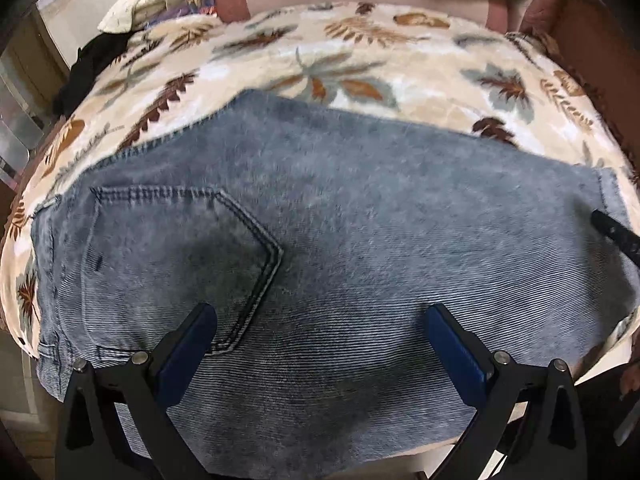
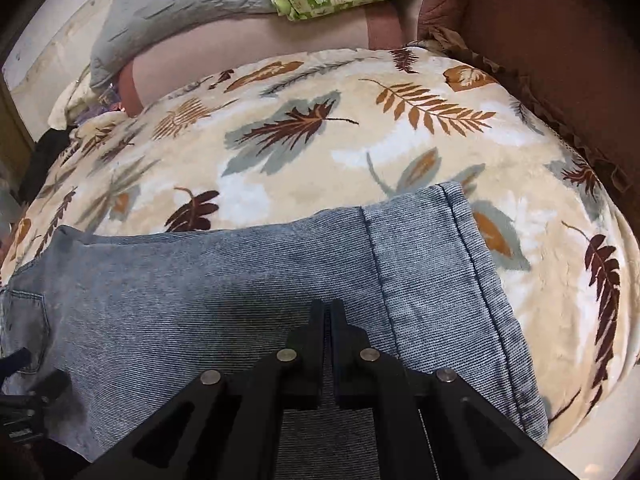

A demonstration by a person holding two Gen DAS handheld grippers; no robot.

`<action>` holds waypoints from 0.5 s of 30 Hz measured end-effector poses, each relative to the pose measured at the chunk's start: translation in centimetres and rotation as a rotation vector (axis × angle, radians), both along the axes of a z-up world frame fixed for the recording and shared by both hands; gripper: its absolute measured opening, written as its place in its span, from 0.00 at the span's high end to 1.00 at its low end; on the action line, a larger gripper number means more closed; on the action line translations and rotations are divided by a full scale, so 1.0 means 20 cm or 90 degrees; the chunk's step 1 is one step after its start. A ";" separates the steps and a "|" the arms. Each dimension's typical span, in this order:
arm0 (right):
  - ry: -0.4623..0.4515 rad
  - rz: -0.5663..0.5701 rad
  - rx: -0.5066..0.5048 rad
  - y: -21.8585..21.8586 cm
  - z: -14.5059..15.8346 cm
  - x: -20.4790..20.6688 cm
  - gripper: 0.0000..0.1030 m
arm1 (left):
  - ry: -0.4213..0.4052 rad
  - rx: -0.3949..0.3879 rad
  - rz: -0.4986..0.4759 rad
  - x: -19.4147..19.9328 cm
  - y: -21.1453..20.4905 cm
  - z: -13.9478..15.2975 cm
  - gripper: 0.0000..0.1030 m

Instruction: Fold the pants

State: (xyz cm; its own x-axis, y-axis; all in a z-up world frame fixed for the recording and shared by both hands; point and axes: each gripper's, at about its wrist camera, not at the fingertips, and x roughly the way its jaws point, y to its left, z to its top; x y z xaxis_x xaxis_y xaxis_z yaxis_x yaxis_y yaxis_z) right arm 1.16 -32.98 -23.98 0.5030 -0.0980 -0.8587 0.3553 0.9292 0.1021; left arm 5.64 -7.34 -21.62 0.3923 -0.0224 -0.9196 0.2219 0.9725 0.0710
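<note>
Where the left wrist view looks down, the pants (image 1: 340,248), soft heavy denim folded lengthwise, lie flat on a leaf-print blanket (image 1: 360,68); the left gripper (image 1: 320,328) hangs wide open above the back pocket (image 1: 180,260), holding nothing. In the right wrist view, the right gripper (image 2: 330,312) is closed near the hem (image 2: 460,272), with no cloth visibly caught. Judged best taken at hem or waistband; bare blanket beyond gives room to fold.

Both wrist cameras looked steeply down from close above the jeans (image 1: 360,240) on the leaf-print blanket (image 2: 320,128), the left over the pocket end, the right over the hem end, sharing the middle denim and the cushions behind.
</note>
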 end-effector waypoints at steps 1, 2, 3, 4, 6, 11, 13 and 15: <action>0.001 0.002 -0.005 0.00 0.00 0.00 0.95 | 0.011 0.005 0.002 0.01 0.00 -0.03 0.00; 0.002 0.004 -0.010 0.01 0.00 0.00 0.95 | 0.012 0.006 0.000 0.01 0.00 -0.04 0.00; 0.003 0.007 -0.017 0.02 0.00 0.00 0.95 | 0.007 0.005 -0.002 0.01 0.00 -0.04 0.00; 0.004 0.009 -0.021 0.02 0.00 0.01 0.95 | 0.005 0.007 -0.003 0.00 0.00 -0.04 0.00; 0.006 0.011 -0.029 0.03 -0.01 0.01 0.95 | 0.002 0.006 -0.008 0.01 0.00 -0.05 0.00; 0.003 0.010 -0.030 0.03 0.00 0.01 0.95 | 0.007 0.009 -0.012 0.01 -0.01 -0.04 0.00; -0.012 0.011 -0.011 0.02 0.02 0.00 0.95 | 0.011 0.010 -0.007 0.01 -0.01 -0.02 0.00; -0.044 0.015 0.005 0.02 0.06 -0.02 0.95 | -0.005 0.013 -0.001 0.01 -0.01 0.01 0.00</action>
State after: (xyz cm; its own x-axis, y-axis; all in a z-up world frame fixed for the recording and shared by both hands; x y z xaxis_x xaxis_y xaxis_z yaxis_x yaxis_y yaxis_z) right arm 0.82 -32.62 -22.75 0.5636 -0.0789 -0.8223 0.3249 0.9364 0.1328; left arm 5.77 -7.48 -21.36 0.4001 -0.0043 -0.9165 0.2231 0.9704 0.0928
